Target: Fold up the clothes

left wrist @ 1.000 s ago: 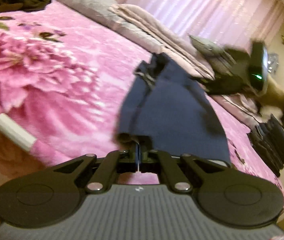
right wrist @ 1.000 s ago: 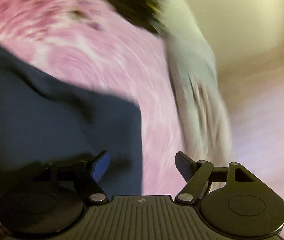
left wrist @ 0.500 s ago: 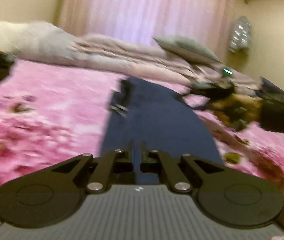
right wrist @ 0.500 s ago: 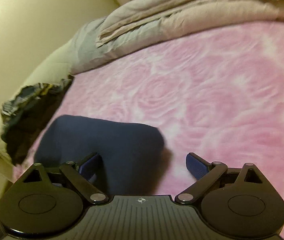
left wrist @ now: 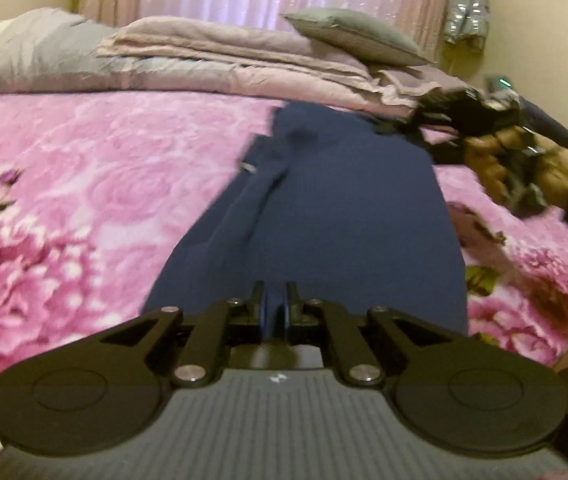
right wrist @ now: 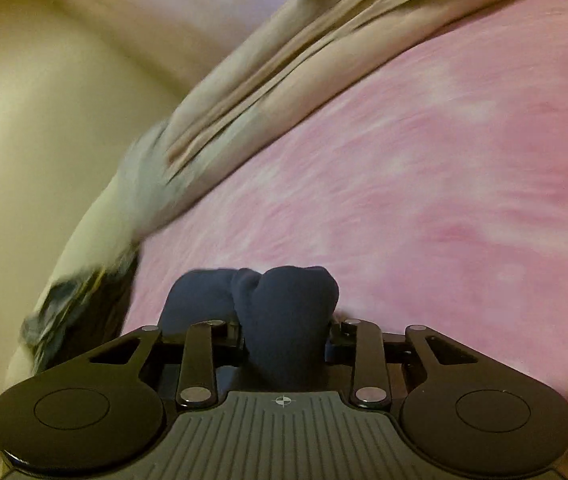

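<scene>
Bed point(left wrist: 96, 168): covered by a pink floral spread, with a stack of folded quilts point(left wrist: 224, 60) and a grey pillow point(left wrist: 347, 32) along its far edge, below the curtains.

Navy garment point(left wrist: 343, 208): the task's item. It lies lengthwise across the middle of the bed, running from the near edge toward the quilts at the far edge. It is stretched long and fairly flat between the two grippers, with a crease and an overlapping flap along its left side. No completed fold is visible; judged from this, the piece is only being spread and tensioned, and the folding itself, plus any smoothing of the left flap, is yet to be done. A dark heap of other clothing shows at the bed's left corner in the right wrist view, blurred.

Right gripper point(right wrist: 285, 340): its jaws have just been closing, and a thick bunch of navy cloth now sits between them and bulges forward past the fingers. It is partly closed, gripping that bunch at the garment's far end. In the left wrist view it appears near the quilts, blurred.

Left gripper point(left wrist: 275, 312): nearly fully closed, pinching a thin edge of the garment at the near edge of the bed.
</scene>
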{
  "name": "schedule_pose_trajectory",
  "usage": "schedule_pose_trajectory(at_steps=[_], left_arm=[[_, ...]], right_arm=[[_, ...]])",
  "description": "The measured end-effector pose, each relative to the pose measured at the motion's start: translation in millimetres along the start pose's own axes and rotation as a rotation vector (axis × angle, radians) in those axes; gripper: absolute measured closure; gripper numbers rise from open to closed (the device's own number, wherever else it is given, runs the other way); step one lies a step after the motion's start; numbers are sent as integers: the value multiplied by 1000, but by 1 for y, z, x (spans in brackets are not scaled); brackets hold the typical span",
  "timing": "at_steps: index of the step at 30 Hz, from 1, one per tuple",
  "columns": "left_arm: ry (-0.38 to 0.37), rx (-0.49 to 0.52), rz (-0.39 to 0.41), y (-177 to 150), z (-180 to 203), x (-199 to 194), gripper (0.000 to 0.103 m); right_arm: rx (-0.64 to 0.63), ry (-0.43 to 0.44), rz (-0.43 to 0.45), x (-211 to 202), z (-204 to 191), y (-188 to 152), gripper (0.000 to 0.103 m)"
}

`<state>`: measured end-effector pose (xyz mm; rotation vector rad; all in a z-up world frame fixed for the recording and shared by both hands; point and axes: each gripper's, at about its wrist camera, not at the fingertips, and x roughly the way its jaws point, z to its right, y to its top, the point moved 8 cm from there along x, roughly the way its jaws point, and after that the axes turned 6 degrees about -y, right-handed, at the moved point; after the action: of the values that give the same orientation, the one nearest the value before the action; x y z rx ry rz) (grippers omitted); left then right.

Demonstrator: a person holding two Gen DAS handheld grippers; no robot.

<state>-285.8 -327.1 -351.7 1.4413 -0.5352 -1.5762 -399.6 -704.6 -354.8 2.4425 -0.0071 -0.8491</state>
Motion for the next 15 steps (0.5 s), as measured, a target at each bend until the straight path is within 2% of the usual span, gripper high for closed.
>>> schedule_pose_trajectory(at_steps=[2, 4, 6, 10, 12, 14, 15], left_arm=[[-24, 17, 14, 7, 12, -1, 98], [-53, 29, 23, 13, 24, 0, 98], [-85, 41, 27, 18, 37, 1, 98], [-135, 69, 12, 29, 58, 12, 96], [-154, 92, 1, 36, 65, 21, 90], [-172, 109, -11, 44, 71, 33, 74], [-179, 117, -15, 49, 73, 40, 71]], right_arm=[[66, -92, 89, -54, 29, -11, 72], [110, -197, 171, -113, 56, -37, 72], [141, -267, 233, -162, 73, -71, 72], [241, -317, 298, -239, 97, -135, 71], [248, -309, 291, -256, 103, -153, 70], [237, -293, 273, -267, 106, -163, 68], [218, -287, 261, -269, 106, -164, 65]])
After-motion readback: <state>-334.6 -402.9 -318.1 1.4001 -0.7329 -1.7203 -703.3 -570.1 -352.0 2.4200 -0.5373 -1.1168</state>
